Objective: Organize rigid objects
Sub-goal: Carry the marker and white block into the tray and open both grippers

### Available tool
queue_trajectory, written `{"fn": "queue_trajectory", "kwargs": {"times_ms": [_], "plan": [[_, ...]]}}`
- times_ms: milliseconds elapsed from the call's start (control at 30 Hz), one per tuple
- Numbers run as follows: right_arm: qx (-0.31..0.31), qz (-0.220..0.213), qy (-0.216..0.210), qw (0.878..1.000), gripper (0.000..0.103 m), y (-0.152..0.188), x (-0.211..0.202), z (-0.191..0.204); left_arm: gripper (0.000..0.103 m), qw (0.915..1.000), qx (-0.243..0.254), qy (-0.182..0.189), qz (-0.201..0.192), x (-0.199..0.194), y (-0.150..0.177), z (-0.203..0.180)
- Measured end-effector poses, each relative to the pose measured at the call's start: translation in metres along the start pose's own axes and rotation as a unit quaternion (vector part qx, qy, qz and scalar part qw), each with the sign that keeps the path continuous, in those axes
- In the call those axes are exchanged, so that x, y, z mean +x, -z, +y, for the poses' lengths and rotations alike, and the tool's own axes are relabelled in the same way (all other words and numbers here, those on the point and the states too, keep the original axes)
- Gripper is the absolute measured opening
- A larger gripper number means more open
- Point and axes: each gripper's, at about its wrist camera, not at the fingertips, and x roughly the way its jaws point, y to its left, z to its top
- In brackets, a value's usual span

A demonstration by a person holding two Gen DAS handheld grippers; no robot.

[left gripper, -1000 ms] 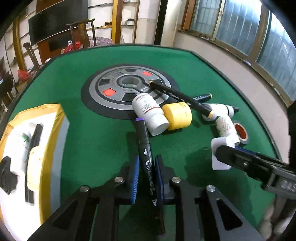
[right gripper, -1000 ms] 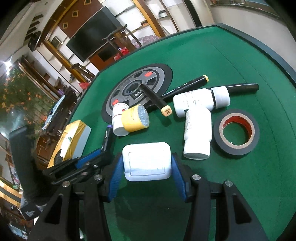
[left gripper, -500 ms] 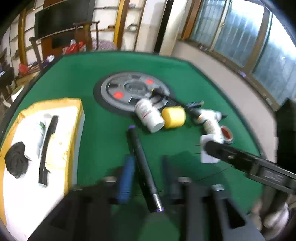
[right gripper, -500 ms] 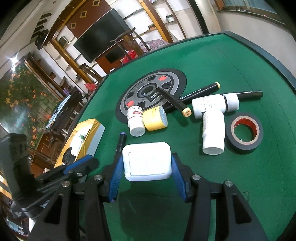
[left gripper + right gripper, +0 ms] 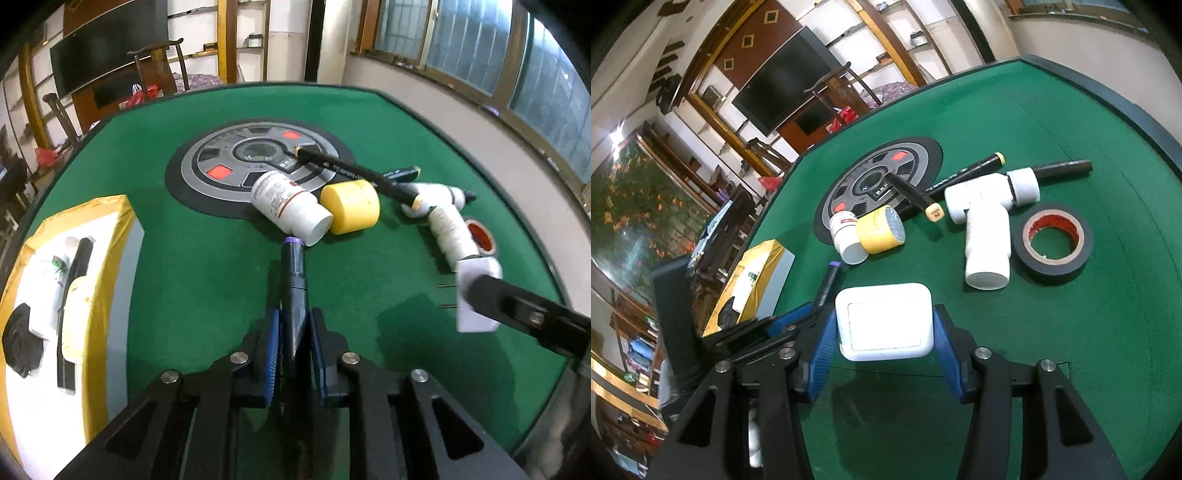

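My left gripper is shut on a black marker with a purple cap, which points straight ahead; its cap end nearly touches a white pill bottle. Beside the bottle lies a yellow cylinder. My right gripper is shut on a white plug adapter, held just above the green felt. In the left wrist view that adapter shows at the right with two prongs sticking out. The marker's purple tip appears left of the adapter.
A yellow-rimmed tray at the left holds a tube, a black pen and dark items. Two white bottles, a black tape roll and more black markers lie by the round grey disc. The table edge curves at the right.
The left jaws opened around the marker as the view pulled back, then shut on it again closer in. The right gripper kept its hold on the adapter.
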Motion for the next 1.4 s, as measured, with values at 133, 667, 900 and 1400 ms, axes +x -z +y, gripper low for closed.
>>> {"fn": "queue_trajectory", "kwargs": {"times_ms": [133,667,900,1400], "plan": [[0.005,0.000,-0.006,1.000,0.050,0.001,0.001,-0.002,0.016,0.9992,-0.010,0.025,-0.028,-0.025,0.003,0.007],[-0.093,0.015,-0.066,0.993,0.050,0.001,0.004,0.112,0.016,0.9885,-0.103,0.006,-0.111,-0.144,0.031,0.134],[-0.157,0.061,-0.090,0.982,0.050,0.014,0.044,0.188,0.016,0.9860,-0.152,-0.043,-0.052,-0.119,0.053,0.204],[-0.208,0.130,-0.088,0.966,0.050,0.044,0.109,0.240,0.016,0.9841,-0.157,-0.056,0.061,-0.038,0.022,0.236]]}}
